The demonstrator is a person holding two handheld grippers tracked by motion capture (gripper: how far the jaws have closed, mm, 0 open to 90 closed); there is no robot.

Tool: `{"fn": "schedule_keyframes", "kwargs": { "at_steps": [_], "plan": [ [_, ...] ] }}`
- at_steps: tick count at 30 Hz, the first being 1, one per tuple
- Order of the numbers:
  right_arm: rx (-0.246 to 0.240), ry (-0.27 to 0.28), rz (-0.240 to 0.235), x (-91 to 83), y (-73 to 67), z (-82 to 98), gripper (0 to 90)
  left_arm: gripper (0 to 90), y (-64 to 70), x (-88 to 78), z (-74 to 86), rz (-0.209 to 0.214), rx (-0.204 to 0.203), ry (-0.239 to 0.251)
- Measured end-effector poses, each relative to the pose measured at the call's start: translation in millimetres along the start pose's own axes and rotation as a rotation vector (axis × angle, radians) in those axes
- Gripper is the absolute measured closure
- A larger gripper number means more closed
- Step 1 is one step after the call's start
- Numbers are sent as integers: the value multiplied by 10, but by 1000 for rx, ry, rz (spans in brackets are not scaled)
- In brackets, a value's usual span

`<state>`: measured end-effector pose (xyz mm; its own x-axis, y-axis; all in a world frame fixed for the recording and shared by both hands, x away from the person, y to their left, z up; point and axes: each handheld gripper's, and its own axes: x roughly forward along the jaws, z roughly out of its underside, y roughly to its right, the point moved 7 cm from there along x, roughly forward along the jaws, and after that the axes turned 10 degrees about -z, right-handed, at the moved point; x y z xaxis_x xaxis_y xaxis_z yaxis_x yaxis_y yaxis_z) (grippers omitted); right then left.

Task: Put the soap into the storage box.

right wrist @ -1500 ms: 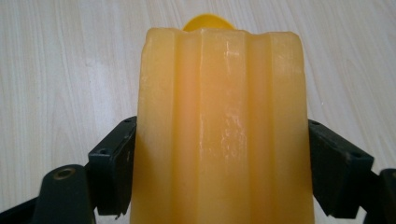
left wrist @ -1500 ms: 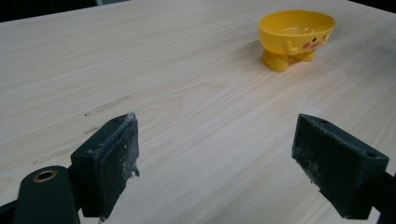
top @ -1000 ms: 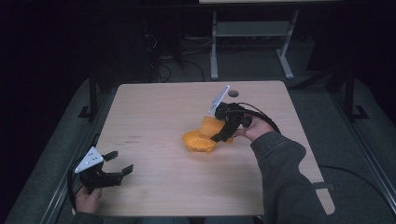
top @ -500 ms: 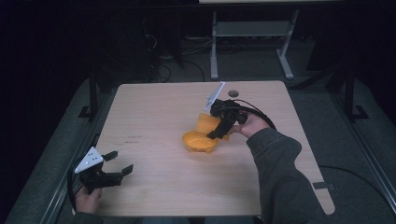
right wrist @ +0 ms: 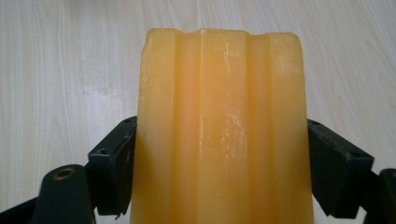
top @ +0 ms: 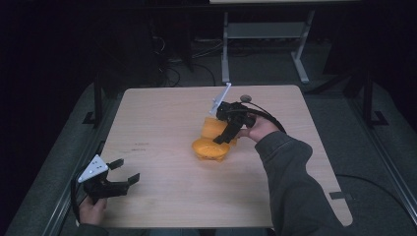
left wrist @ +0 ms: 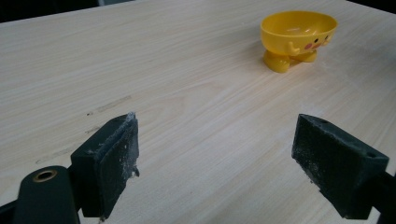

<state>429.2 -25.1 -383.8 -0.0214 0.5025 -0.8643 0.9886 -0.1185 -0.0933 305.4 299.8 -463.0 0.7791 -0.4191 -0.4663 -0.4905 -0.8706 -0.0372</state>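
1. The right gripper (top: 222, 137), at centre of the high view, holds an orange ribbed cup (right wrist: 219, 130); in the right gripper view its two jaws press against the cup's opposite flanks, so the claw is closed on the cup.
2. The cup's long axis runs up the middle of the right gripper view, away from the camera, with its far end near the top of the frame and bare wooden table (right wrist: 70, 56) beyond it.
3. In the high view the cup (top: 212, 129) sits just above and touching or nearly touching a yellow bowl (top: 209, 149) at mid-frame; I cannot tell whether it rests on the rim or hangs just over it.
4. The move seems to turn on this: the bowl lies just below and forward of the held cup, so a short lowering or tilt would bring the cup into it. The right hand is much the nearer to the bowl.
5. The left gripper (top: 120, 178) rests at the lower left of the high view, well apart from the bowl, its jaws spread wide around nothing.
6. In the left gripper view the bowl (left wrist: 299, 39) stands upright on small feet in the upper right, with a face printed on its side.
7. Hidden: the cup's lower end is cut off by the bottom edge of the right gripper view, and the black gripper body covers part of it from above.
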Motion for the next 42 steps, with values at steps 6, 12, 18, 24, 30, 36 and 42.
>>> {"fn": "schedule_keyframes", "kwargs": {
  "at_steps": [6, 12, 18, 24, 30, 36, 42],
  "plan": [
    [3, -12, -11, 87, 22, -3, 208, 143, 6, 6, 1, 2, 2, -3],
    [8, -17, -26, 193, 46, -12, 208, 143, -2, 1, 2, 0, 0, -1],
    [6, -26, -40, 322, 80, -6, 208, 143, -2, 2, 2, 0, -1, 0],
    [11, -24, -58, 408, 93, -2, 207, 143, -5, 2, 5, 0, 0, -2],
    [8, -29, -65, 473, 103, 8, 207, 143, -4, 4, 5, 1, 1, -3],
    [11, -36, -74, 554, 98, 18, 207, 143, -8, 1, 5, -1, -1, -1],
    [7, -40, -83, 615, 93, 19, 207, 143, -7, 0, 4, -1, 0, -2]
  ]
}}
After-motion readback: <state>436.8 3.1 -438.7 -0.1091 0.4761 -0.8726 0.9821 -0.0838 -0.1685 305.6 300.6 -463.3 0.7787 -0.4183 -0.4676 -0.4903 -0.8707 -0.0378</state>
